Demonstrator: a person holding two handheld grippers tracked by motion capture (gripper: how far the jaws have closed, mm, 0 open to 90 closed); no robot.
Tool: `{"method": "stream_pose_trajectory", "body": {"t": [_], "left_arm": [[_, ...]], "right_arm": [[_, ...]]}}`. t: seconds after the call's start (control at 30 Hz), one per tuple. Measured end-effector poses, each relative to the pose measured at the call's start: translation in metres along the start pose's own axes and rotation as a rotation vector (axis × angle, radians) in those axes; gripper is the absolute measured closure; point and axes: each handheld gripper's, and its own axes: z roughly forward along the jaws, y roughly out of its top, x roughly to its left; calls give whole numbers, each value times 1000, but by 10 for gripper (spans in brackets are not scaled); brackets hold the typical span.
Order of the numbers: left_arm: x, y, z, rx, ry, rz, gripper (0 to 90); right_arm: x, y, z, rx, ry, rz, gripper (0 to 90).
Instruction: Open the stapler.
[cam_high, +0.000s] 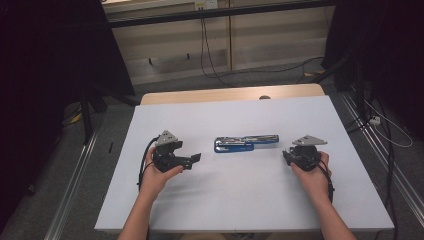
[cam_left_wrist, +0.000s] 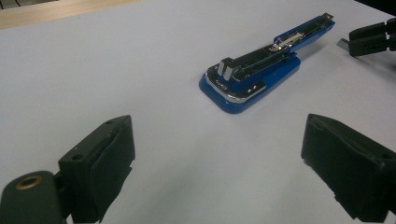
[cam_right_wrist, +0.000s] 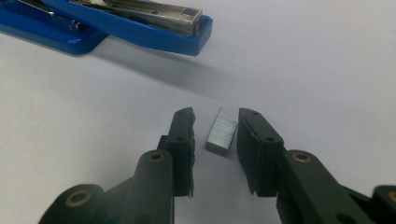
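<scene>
A blue stapler (cam_high: 245, 142) lies swung open flat on the white table top (cam_high: 225, 200), its metal staple channel facing up. My left gripper (cam_high: 194, 159) rests to its left, pointing at it, jaws wide open and nothing between them; in its own view the stapler (cam_left_wrist: 254, 77) lies ahead of the left gripper (cam_left_wrist: 217, 135). My right gripper (cam_high: 286, 155) sits at the stapler's right end. In the right gripper view, a short silver strip of staples (cam_right_wrist: 222, 133) lies on the table between the narrowed jaws of the right gripper (cam_right_wrist: 215, 115), with a gap still showing on the left side.
The table's wooden far edge (cam_high: 230, 94) has a small round hole. Metal rails (cam_high: 75, 175) run along the floor on both sides, and cables (cam_high: 210, 60) trail across the floor behind. The right gripper's tip (cam_left_wrist: 369, 39) appears beyond the stapler in the left gripper view.
</scene>
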Motion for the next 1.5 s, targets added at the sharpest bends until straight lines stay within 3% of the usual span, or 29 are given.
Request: {"method": "stream_pose_trajectory", "body": {"t": [0.33,0.4,0.6,0.77,1.5], "left_arm": [[2,-1,-2,-1,4,-5,100],[1,-1,-2,0,7,4,100],[1,-1,-2,1,10,5,100],[0,-2,-3,6,12,15,100],[6,-4,-8,-25,21,-12,100]], "right_arm": [[-4,0,1,9,13,34,707],[-4,1,1,16,20,14,720],[-9,1,3,14,38,37,789],[-10,2,3,13,42,27,793],[-19,1,-5,-15,111,39,794]]}}
